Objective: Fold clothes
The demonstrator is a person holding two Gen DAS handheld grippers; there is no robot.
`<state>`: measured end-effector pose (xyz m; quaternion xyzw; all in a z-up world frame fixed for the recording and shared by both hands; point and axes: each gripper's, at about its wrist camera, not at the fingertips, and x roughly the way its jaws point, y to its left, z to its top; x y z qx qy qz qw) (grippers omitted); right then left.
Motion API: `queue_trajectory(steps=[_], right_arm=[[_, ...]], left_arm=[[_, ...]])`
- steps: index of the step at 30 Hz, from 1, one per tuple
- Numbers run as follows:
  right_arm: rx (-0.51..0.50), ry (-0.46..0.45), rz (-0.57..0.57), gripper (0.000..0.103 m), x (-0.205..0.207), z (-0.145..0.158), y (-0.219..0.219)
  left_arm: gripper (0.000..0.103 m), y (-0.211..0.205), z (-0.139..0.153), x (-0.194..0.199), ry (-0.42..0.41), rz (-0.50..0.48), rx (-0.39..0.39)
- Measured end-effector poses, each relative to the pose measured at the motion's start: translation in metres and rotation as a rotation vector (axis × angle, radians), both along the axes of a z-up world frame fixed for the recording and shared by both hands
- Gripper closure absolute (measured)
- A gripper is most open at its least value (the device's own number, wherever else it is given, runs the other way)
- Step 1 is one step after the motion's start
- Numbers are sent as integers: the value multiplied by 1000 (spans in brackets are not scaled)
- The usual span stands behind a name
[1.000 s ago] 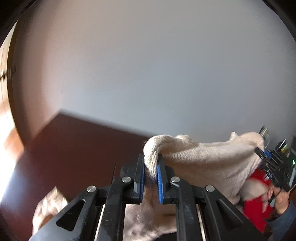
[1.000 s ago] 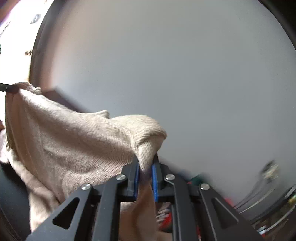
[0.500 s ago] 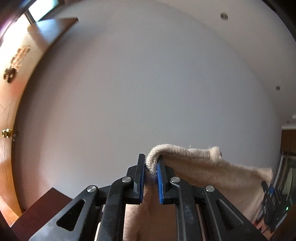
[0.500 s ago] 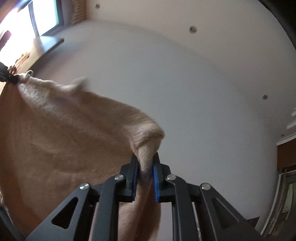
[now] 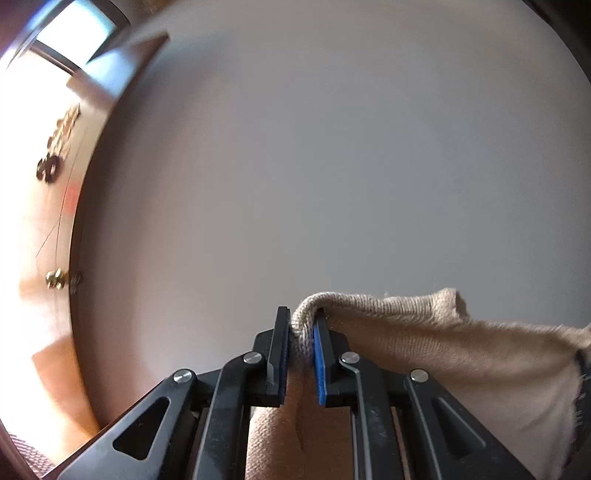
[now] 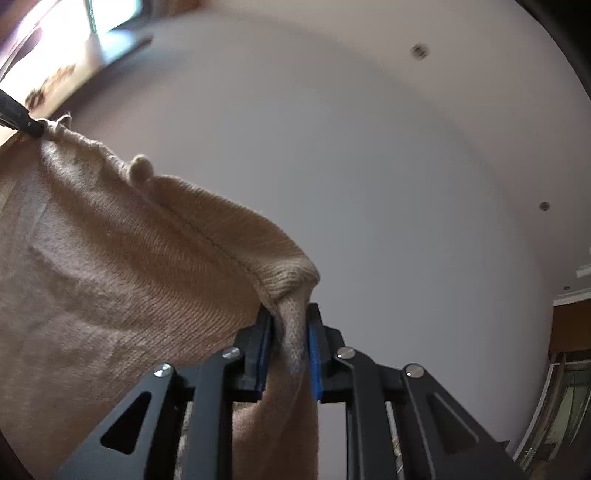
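A beige knit garment hangs stretched in the air between both grippers. My left gripper is shut on a rolled edge of it, and the cloth runs off to the right. In the right wrist view the garment spreads to the left, where the left gripper's tip pinches its far corner. My right gripper has a thick fold between its blue pads; its jaws are opening, but the fold still fills the gap and hangs from them. Both grippers point at the wall, the right one tilted upward.
A plain pale wall fills both views. A sunlit wooden door with brass fittings stands at the left, with a window above it. Recessed ceiling lights show at the upper right. No table is in view.
Both grippers have risen and tilted up with the garment; the dark table has dropped out of view. The cloth is now pulled wider between them. The right jaws stand slightly wider.
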<state>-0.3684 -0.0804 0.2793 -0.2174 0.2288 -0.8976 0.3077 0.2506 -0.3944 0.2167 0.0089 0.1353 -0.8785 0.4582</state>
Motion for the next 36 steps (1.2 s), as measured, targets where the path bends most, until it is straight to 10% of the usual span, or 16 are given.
queue_trajectory(steps=[6,8,9,13,20,29,33,36], right_arm=[[319,-206,-77,76,-121,-119,-146],[441,-282,-114,35,-163,-172,-193],[495,-304,-136,29,-179,-198,-208],[603,-452,-180,37,-230,-257,-213],[426,-592,-116,8,-225,-188,-134],[202,-1028,248,0,-129,-127,-13],[150,-1068,292,0,-90,-134,27],[90,-1141,335,0,-73,-143,45]], left_arm=[[89,-124,-147,-124,-376,68,221],[88,-157,-208,-162,-529,65,307],[88,-167,-234,-172,-579,50,361],[88,-179,-289,-177,-630,21,452],[87,-167,-276,-124,-611,43,397],[74,-103,-321,-53,-994,11,265],[74,-116,-342,-18,-1025,1,357],[74,-112,-335,2,-868,-119,507]])
